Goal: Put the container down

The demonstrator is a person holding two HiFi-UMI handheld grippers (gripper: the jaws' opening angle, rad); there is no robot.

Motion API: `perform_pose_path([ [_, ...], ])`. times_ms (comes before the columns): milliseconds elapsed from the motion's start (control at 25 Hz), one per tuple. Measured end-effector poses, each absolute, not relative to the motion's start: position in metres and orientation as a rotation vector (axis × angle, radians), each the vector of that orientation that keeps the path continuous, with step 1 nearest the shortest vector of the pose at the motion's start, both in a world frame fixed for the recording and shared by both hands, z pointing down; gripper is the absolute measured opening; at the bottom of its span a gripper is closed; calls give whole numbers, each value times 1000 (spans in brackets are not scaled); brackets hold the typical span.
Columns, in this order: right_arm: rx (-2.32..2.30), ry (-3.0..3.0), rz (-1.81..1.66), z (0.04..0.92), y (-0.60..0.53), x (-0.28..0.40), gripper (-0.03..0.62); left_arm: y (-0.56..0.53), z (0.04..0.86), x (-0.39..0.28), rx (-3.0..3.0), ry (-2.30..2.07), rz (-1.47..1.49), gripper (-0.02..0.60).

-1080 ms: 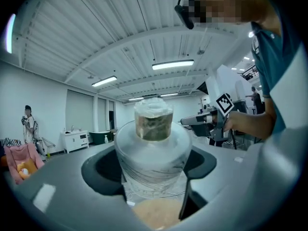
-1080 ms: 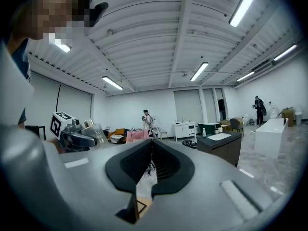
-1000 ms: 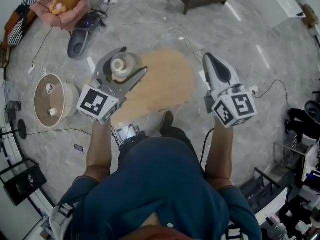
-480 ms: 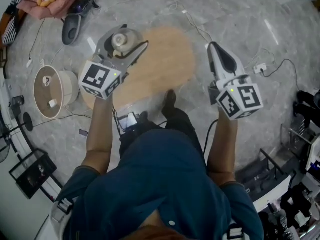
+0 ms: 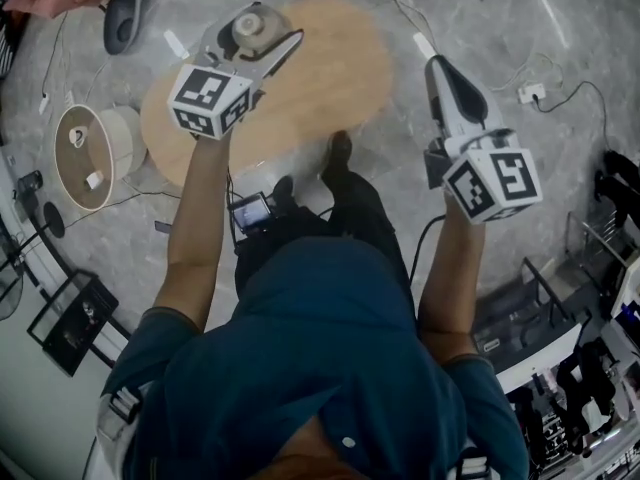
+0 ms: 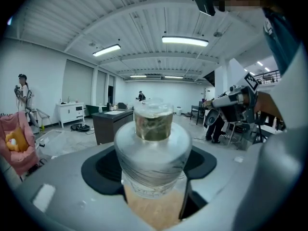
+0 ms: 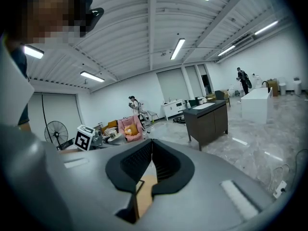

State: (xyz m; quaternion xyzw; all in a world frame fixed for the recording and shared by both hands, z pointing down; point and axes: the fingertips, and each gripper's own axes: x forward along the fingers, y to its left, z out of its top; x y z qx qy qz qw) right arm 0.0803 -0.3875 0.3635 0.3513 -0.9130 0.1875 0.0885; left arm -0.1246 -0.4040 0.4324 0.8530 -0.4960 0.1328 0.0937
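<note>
L gripper (image 5: 262, 32) pads clamp container (image 6: 154, 148) btwn them, over wooden table (image 5: 335, 78); R gripper (image 7: 151, 154) jaws closed, empty, beside table.

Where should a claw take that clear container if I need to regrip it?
Grip the container across its wide round body, below the narrower top, coming in roughly level from the side, as the left claw does. It stands upright, so its round sides likely suit opposing pads.
</note>
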Motion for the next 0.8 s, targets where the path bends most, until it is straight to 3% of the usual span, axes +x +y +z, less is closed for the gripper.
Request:
perform_pose_path([
  [800, 1051, -2578, 688, 445, -373, 92, 11, -423, 594, -106, 2406, -1334, 481, 336],
])
